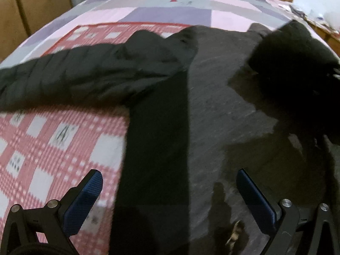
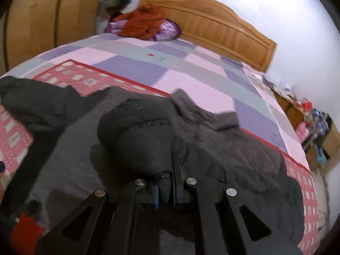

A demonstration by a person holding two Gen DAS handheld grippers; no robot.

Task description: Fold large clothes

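Note:
A large black padded jacket (image 1: 161,110) with a grey lining (image 1: 223,89) lies open on the bed. Its left sleeve (image 1: 70,78) stretches out to the left. My left gripper (image 1: 169,180) is open and empty, hovering above the jacket's near part. My right gripper (image 2: 165,191) is shut on the jacket's right sleeve (image 2: 140,136), holding it bunched above the grey lining (image 2: 70,159). That lifted sleeve also shows as a dark mass at the right of the left wrist view (image 1: 297,68).
The bed has a red-and-white checked cloth (image 1: 53,144) over a pink and purple patchwork sheet (image 2: 148,68). A pile of red and purple fabric (image 2: 144,23) lies by the wooden headboard (image 2: 223,31). A wooden wardrobe (image 2: 42,21) stands left; cluttered furniture (image 2: 314,123) stands right.

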